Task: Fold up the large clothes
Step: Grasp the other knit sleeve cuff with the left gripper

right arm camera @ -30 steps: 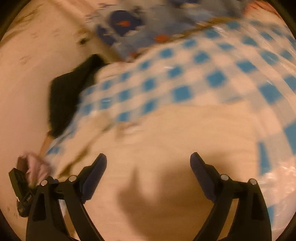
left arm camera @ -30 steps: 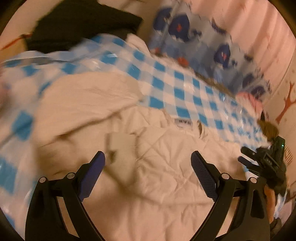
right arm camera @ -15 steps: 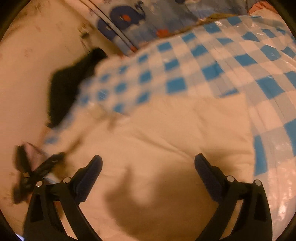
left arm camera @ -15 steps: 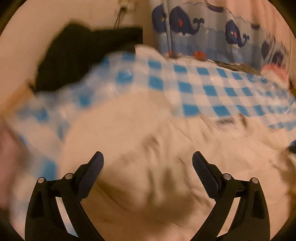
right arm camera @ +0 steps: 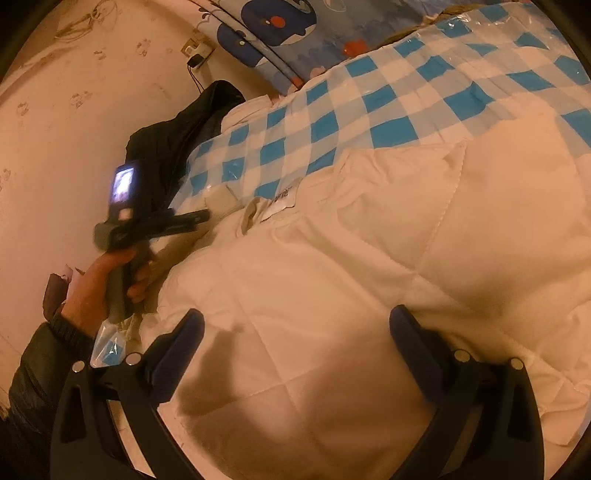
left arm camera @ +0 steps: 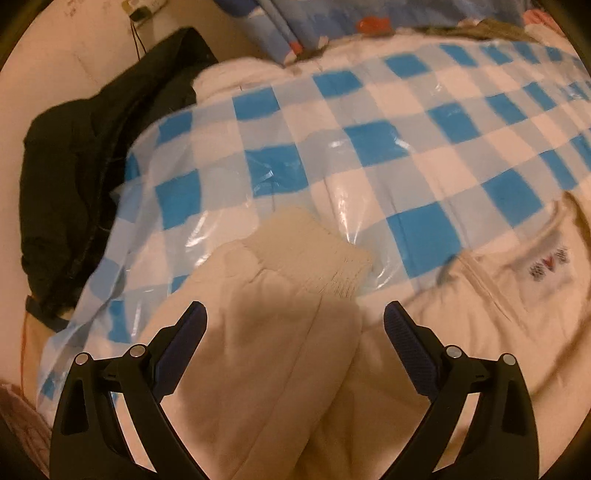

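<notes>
A cream quilted jacket (right arm camera: 369, 277) is spread flat on a blue-and-white checked plastic sheet (left arm camera: 369, 122) that covers the bed, presumably so the garment is kept clean and its seams can be read before folding. In the left wrist view a sleeve (left arm camera: 266, 332) is laid out across the sheet, its ribbed cuff (left arm camera: 314, 254) resting on the plastic just ahead of the claw; the collar with a small embroidered mark (left arm camera: 548, 264) lies to the right, so the jacket is judged to be front or lining side up, though which cannot be told. The left claw (left arm camera: 295, 321) is held with its jaws wide apart and nothing between them, poised above the sleeve just behind the cuff, pointed forward and slightly down; this placement suggests the sleeve is to be taken next and folded inward over the body. The right claw (right arm camera: 295, 328) is likewise spread open and empty, hovering over the quilted body panel, with its shadow cast on the fabric directly below, so it is judged close to the surface but contact is not shown. In the right wrist view the left hand (right arm camera: 107, 280) is seen gripping the handle of its tool, wrist roughly level, forearm in a dark padded sleeve, tool aimed toward the collar label (right arm camera: 282, 199). A black garment (left arm camera: 74, 166) is heaped at the bed's edge against the wall, apart from the work. A whale-print cloth (right arm camera: 280, 26) hangs behind. No fold is yet evident on the jacket.
</notes>
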### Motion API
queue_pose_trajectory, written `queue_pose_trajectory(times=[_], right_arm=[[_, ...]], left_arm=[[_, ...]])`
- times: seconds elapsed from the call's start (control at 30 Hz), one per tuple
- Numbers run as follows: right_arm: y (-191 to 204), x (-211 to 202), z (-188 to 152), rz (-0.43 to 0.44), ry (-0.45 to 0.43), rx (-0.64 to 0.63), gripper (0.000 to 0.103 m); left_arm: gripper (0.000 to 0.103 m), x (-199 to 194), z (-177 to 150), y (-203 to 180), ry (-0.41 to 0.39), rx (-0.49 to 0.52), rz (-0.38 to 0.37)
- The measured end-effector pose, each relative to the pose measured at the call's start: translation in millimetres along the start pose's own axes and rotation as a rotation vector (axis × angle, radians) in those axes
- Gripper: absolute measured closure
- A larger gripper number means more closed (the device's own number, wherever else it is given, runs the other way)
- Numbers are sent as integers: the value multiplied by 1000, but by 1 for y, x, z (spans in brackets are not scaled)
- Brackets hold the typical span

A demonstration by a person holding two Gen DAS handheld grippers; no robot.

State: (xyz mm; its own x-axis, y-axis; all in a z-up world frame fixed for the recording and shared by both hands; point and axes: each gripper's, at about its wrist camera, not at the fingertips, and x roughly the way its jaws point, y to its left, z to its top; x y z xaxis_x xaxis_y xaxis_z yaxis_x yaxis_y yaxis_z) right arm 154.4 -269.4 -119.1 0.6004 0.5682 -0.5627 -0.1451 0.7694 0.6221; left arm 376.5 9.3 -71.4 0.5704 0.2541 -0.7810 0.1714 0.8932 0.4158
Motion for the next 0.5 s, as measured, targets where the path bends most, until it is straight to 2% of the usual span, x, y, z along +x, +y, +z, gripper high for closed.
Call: queue_pose_trajectory(times=[0.1,0.2,0.27,0.33,0.4,0.5], right_arm=[[-1,0,0,4,-2,-3,6],[-1,0,-2,3,-4,-7,6],[-1,0,-2,3,-5,-8,6],[0,-1,-2,2,-6,-11,6],[0,-1,-2,1,-7,-13,6],[0,0,-3,-1,-8,-15,6]], left_arm=[[10,23,-2,-13,55,55,73],[11,35,-6,-12,80,31,83],[31,40,-8,-5,92,-23,65],[62,39,-9,3,82,-81,58],[84,33,-9,11,54,-123,61],[89,17,-10,34,15,-216,-9]])
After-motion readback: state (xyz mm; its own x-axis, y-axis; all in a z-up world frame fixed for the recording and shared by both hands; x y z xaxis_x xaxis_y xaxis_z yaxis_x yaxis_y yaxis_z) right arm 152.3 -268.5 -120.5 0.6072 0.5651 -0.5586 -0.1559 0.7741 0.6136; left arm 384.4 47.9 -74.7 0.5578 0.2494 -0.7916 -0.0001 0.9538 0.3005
